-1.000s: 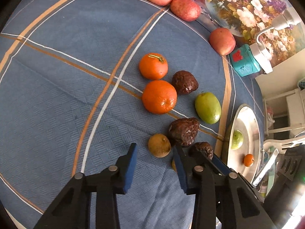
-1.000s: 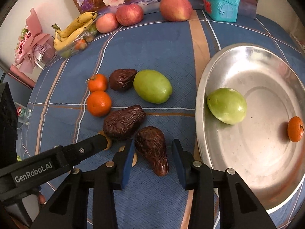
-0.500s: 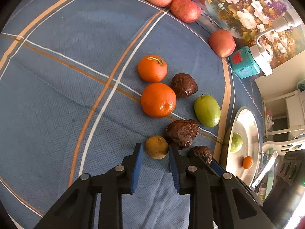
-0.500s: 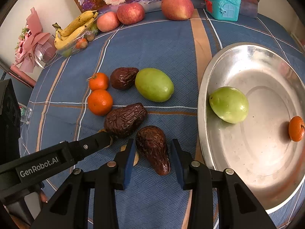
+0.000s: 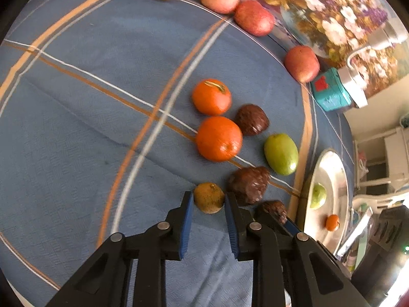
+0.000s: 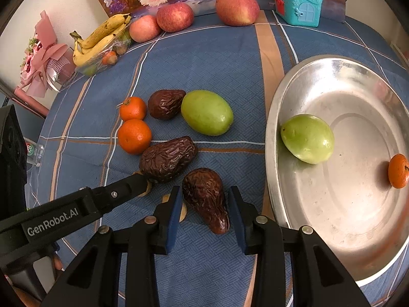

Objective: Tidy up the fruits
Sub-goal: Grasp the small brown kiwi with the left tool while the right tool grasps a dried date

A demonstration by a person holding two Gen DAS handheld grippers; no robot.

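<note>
— Blue checked cloth (image 6: 204,58) covers the table; how many fruits lie loose on it?

— Near the middle: two oranges (image 5: 219,138), three wrinkled brown dates (image 6: 167,158), one green fruit (image 6: 207,112) and one small yellowish-brown fruit (image 5: 209,197). At the far edge stand three red apples (image 6: 237,7) and a bunch of bananas (image 6: 102,38).

— And in the steel dish (image 6: 358,230)?

— Two things: a second green fruit (image 6: 308,138) near its left wall and a small orange one (image 6: 398,171) toward the right rim.

— What is the left gripper (image 5: 206,202) doing?

— Its two blue-padded fingers (image 5: 186,212) flank the small yellowish-brown fruit, one on each side, with the gap narrow. From the left wrist view the pads sit just beside the fruit; whether they press on it cannot be told.

— And the right gripper (image 6: 204,199)?

— Its fingers are parted wider than the nearest date (image 6: 205,197), which lies lengthwise between them on the cloth. A visible gap remains on the right side, so nothing is gripped. That date lies just left of the dish.

— Where do the two tools stand relative to each other?

— Close together: in the right wrist view the left gripper's finger reaches in from the left and ends beside the largest date.
</note>
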